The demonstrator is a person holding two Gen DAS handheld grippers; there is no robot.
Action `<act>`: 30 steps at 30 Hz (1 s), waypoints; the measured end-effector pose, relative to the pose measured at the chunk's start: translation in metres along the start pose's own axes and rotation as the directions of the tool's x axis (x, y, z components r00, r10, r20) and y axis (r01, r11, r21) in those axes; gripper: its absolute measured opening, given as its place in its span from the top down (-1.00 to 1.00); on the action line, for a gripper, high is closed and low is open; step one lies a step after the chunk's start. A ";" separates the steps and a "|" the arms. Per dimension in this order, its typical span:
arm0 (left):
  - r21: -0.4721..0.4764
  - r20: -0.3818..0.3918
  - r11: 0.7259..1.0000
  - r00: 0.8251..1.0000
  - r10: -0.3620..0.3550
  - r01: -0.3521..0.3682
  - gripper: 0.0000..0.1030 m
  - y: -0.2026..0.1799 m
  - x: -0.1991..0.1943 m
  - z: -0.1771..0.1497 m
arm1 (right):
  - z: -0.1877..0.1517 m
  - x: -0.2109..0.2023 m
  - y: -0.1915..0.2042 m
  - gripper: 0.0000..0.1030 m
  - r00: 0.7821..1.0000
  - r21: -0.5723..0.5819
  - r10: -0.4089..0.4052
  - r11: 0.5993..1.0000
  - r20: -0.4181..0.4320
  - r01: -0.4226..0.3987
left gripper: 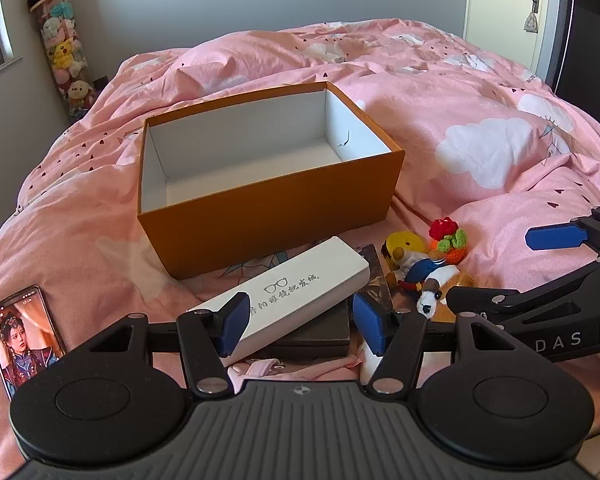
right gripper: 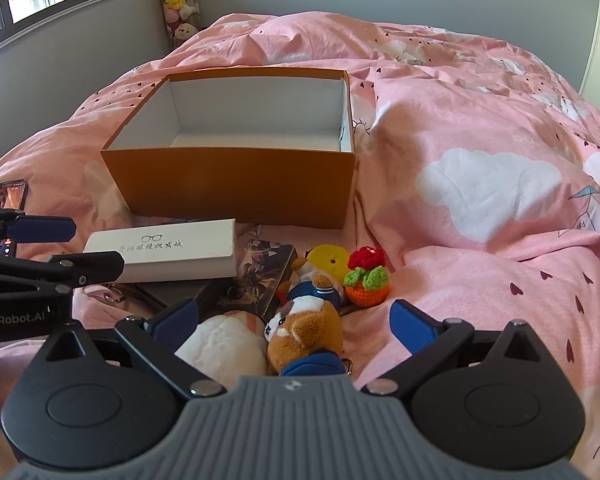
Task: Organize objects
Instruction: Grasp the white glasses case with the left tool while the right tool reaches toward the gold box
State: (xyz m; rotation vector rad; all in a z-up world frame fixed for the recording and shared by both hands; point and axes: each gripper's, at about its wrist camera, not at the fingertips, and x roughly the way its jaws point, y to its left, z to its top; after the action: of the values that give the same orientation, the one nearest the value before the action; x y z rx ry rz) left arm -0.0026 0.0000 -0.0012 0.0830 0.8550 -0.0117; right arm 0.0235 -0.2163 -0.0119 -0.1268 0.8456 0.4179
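Currently, status per item:
Bed: pink duvet [right gripper: 480, 128], all items on it.
Box [left gripper: 268, 216]: orange, open top, upright, inside looks bare.
Glasses case [left gripper: 296, 296]: white, in front of box, tilted on dark flat item.
L gripper [left gripper: 300, 322]: jaws part-open, straddling case's near end; contact w/ pads — can't tell.
R gripper [right gripper: 296, 320]: jaws fully wide, holding nothing; dog plush [right gripper: 304, 320] & white plush [right gripper: 224, 344] between fingers.
Crochet plant [right gripper: 368, 276]: just beside dog.
Phone [left gripper: 24, 332]: far left, screen lit.

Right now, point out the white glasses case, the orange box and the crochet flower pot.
white glasses case [left gripper: 288, 300]: left wrist view, printed top face.
orange box [right gripper: 236, 188]: right wrist view, near outer wall.
crochet flower pot [right gripper: 368, 278]: right wrist view, green leaves.
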 end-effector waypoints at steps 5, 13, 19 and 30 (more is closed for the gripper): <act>0.004 -0.008 1.000 1.000 0.003 -0.003 -0.36 -0.002 0.001 0.000 | 0.000 0.001 0.000 -0.97 1.000 0.002 0.000 1.000 -0.003 0.000; 0.008 -0.009 1.000 1.000 0.004 -0.004 -0.36 -0.003 0.002 -0.001 | -0.001 0.001 0.000 -0.97 1.000 0.004 0.000 1.000 -0.006 0.000; 0.009 -0.011 1.000 1.000 0.006 -0.006 -0.36 -0.004 0.002 -0.001 | -0.002 0.002 0.000 -0.97 1.000 0.005 0.001 1.000 -0.008 -0.001; 0.015 -0.025 1.000 1.000 -0.007 0.008 -0.36 -0.004 0.005 -0.002 | -0.001 0.002 -0.001 -0.97 1.000 0.006 0.007 1.000 -0.017 -0.007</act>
State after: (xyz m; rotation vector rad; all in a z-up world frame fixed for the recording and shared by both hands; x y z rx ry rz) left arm -0.0012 -0.0037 -0.0069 0.0942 0.8802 -0.0243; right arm 0.0242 -0.2169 -0.0144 -0.1218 0.8638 0.4216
